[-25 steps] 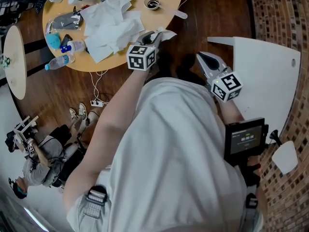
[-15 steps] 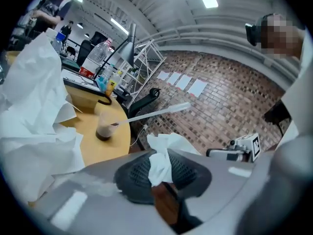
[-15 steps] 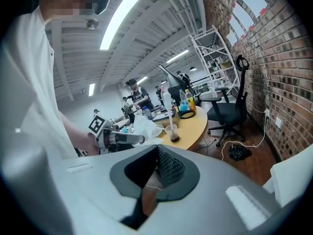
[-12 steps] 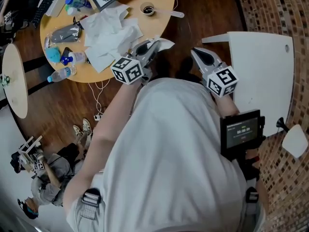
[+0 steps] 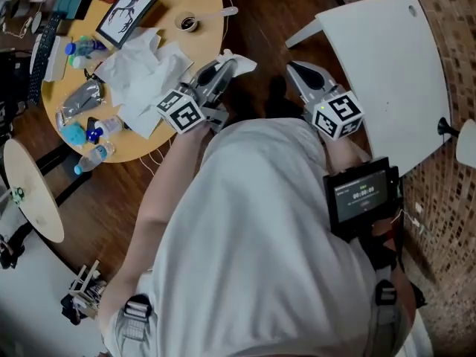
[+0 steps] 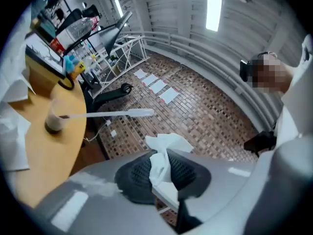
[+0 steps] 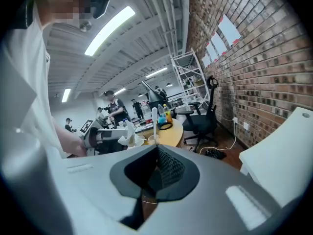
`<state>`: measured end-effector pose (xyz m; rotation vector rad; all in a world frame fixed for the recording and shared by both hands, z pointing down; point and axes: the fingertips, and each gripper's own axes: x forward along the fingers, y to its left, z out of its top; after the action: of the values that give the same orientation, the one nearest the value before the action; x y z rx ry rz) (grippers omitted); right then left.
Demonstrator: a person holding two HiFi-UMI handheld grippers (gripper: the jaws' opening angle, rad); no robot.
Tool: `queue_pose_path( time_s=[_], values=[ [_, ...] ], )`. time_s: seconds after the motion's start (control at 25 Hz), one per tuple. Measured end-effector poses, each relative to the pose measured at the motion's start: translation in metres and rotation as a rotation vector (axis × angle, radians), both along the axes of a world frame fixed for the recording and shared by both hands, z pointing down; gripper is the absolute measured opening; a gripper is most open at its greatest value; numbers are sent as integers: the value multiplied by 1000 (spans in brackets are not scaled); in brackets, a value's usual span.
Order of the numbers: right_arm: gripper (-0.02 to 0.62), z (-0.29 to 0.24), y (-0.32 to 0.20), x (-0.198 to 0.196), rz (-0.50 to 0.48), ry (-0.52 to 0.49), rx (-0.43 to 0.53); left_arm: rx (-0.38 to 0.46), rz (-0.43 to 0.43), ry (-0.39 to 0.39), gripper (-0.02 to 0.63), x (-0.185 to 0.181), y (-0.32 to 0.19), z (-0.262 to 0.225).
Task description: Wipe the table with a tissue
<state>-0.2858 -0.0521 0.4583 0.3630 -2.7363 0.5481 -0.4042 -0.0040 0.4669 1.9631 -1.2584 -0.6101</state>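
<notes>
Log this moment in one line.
left gripper: shut on tissue, in air between tables | right gripper: shut, empty | white table: not yet touched

Bright, even room light, and straight above the left claw (image 6: 164, 175) a ceiling strip (image 6: 213, 6) burns out to pure white, the tissue (image 6: 166, 143) pinched in that claw glaring almost as hard. The table (image 6: 49, 151) off to that claw's left smears soft, and both gripper views bend toward black corners. Up and left of the right claw (image 7: 156, 170) a tube light (image 7: 110, 28) flares, the claw's near shell unfocused.
</notes>
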Motion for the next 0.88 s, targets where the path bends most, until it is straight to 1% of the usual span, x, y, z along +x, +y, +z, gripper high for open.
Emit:
queue_pose_path(
  time_s=[0.08,0.2,0.28,0.36,0.4,0.44,0.6,0.76,0.8,0.88],
  values=[
    [6,-1,1,20,60,5,1,45,69,77,51,17,-5,-9],
    [6,1,1,44,120,11,-4,115,172,174,49,40,-9,-22],
    [8,2,-1,55,153,6,-7,148,239,218,49,55,-12,-30],
    [6,1,-4,66,186,-12,-13,162,298,245,49,71,-16,-36],
    [8,0,-6,72,204,-25,-18,159,324,238,49,80,-19,-37],
    [6,-1,-8,78,221,-38,-22,150,348,215,48,89,-23,-37],
    [8,0,-19,111,279,-68,-27,84,424,82,49,127,-43,-25],
    [6,7,-24,139,312,-67,-26,-28,439,-76,48,151,-61,10],
    [8,9,-25,144,319,-66,-27,-45,446,-99,48,156,-64,18],
    [6,12,-29,164,339,-66,-33,-67,459,-117,47,176,-75,22]
  ],
)
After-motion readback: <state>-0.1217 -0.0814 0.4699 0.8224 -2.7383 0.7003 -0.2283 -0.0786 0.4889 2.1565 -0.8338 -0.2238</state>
